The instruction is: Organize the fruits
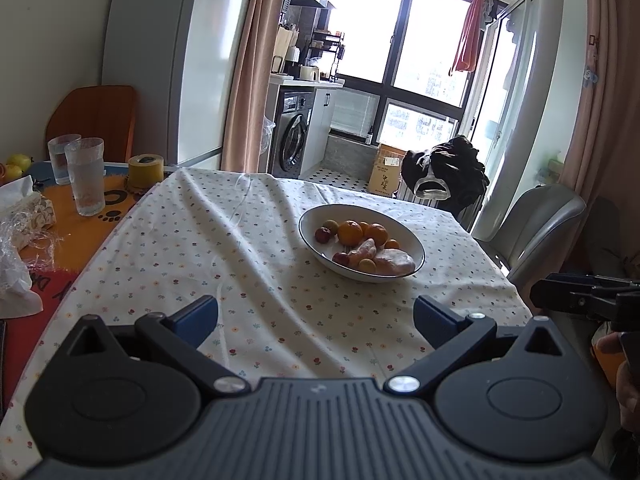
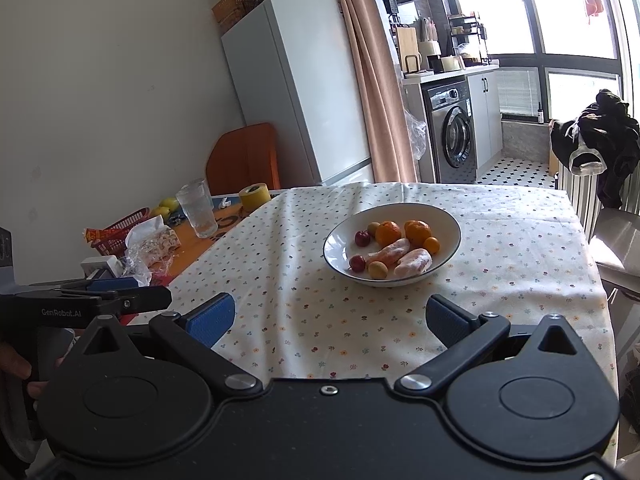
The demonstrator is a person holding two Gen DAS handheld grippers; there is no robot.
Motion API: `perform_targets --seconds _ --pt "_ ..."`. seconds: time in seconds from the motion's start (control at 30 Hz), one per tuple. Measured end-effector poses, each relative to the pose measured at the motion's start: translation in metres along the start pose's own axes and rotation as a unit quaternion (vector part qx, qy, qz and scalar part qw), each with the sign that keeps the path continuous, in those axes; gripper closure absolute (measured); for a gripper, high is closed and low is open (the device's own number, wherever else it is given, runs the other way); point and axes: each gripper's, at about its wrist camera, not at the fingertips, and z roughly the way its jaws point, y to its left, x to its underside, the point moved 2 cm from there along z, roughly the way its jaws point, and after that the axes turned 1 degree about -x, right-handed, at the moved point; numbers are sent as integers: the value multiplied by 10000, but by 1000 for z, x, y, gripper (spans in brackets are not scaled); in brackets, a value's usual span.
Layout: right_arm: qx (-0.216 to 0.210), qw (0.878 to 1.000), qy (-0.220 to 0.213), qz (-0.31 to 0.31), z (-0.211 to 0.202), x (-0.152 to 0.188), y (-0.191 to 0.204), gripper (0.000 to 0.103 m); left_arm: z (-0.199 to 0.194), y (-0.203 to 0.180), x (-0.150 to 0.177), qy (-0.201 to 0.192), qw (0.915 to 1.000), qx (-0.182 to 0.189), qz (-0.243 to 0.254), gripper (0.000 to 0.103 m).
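A white bowl (image 1: pixel 404 236) (image 2: pixel 340 240) stands on the flowered tablecloth, past both grippers. It holds oranges (image 1: pixel 350 232) (image 2: pixel 388 233), small red fruits (image 1: pixel 323 235) (image 2: pixel 363 238), small yellow fruits (image 1: pixel 367 266) (image 2: pixel 377 270) and pieces wrapped in clear film (image 1: pixel 394 261) (image 2: pixel 414 263). My left gripper (image 1: pixel 316 318) hovers open over the near cloth, nothing between its blue pads. My right gripper (image 2: pixel 330 316) is likewise open and empty, short of the bowl. The left gripper also shows at the left edge of the right wrist view, and the right one at the right edge of the left wrist view.
Left of the cloth stand two glasses (image 1: pixel 84 176) (image 2: pixel 197 208), a yellow tape roll (image 1: pixel 146 170) (image 2: pixel 254 197), a tissue pack (image 1: pixel 24 208), crumpled plastic (image 2: pixel 154 246), a red basket (image 2: pixel 120 226) and yellow-green fruit (image 1: pixel 18 162) (image 2: pixel 166 205). A grey chair (image 1: pixel 540 224) stands at the table's right.
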Motion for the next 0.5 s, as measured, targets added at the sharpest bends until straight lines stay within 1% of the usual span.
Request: perform_targets --seconds 0.23,0.37,0.5 --pt "-29 10000 48 0 4 0 2 0 4 0 -2 94 9999 -23 -93 0" --pt "-14 9999 17 -106 2 -2 6 0 5 -2 -1 101 9999 -31 -56 0" --pt "-7 10000 23 -61 2 -1 4 0 6 -3 -2 114 9999 -39 -48 0"
